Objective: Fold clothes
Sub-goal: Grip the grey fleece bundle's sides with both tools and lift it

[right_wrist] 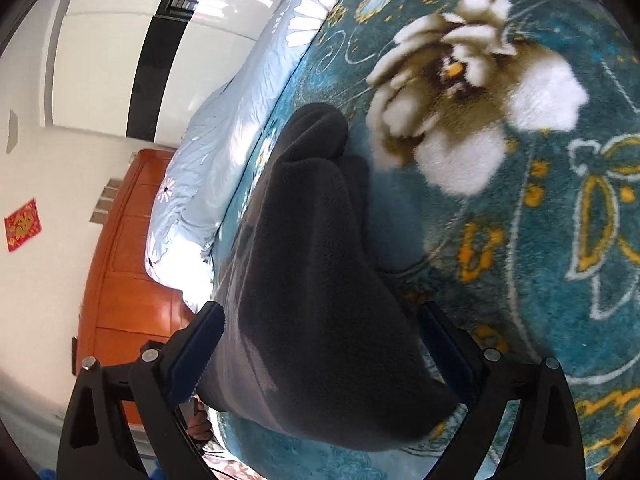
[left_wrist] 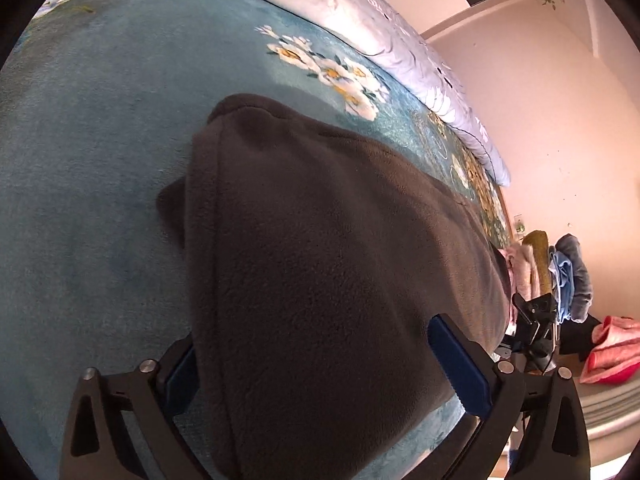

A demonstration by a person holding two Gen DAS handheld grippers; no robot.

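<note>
A dark grey fleece garment lies folded lengthwise on a teal flowered blanket. My left gripper is open, its blue pads standing wide on either side of the garment's near end. The left pad is partly hidden behind the cloth's edge. In the right wrist view the same garment runs away from me across the blanket. My right gripper is open too, with the cloth lying loose between its fingers.
A light blue flowered duvet is bunched along the far side of the bed. A pile of clothes and a pink item sit beyond the bed's end. A wooden headboard stands by the white wall.
</note>
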